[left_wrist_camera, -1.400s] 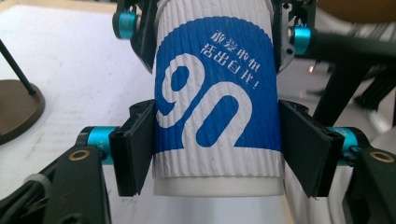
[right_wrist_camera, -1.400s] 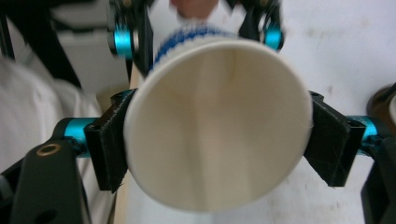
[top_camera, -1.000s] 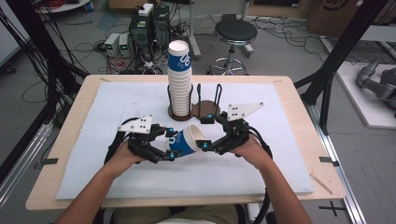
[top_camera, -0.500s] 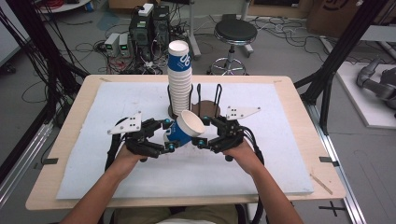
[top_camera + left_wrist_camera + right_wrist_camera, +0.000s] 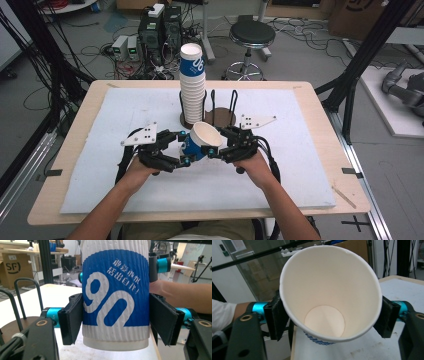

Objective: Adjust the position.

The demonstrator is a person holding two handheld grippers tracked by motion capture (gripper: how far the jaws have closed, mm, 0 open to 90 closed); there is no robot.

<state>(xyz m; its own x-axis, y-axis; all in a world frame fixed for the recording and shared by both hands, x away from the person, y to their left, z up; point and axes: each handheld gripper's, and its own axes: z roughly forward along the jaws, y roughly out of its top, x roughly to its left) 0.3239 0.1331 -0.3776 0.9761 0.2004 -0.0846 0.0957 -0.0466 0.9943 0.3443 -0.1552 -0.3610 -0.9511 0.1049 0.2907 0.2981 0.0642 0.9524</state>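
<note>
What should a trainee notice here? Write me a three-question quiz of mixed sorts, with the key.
1. True or false: the paper cup held over the table has a lid on.
2. What is the left hand-held gripper clamped on? A) the cup's ribbed blue body B) a stool C) a cable
3. Where does the stack of cups stand?

Key:
1. False: its mouth is open and it is empty inside.
2. A
3. On the round wooden stand with black wire loops, behind the held cup.
</note>
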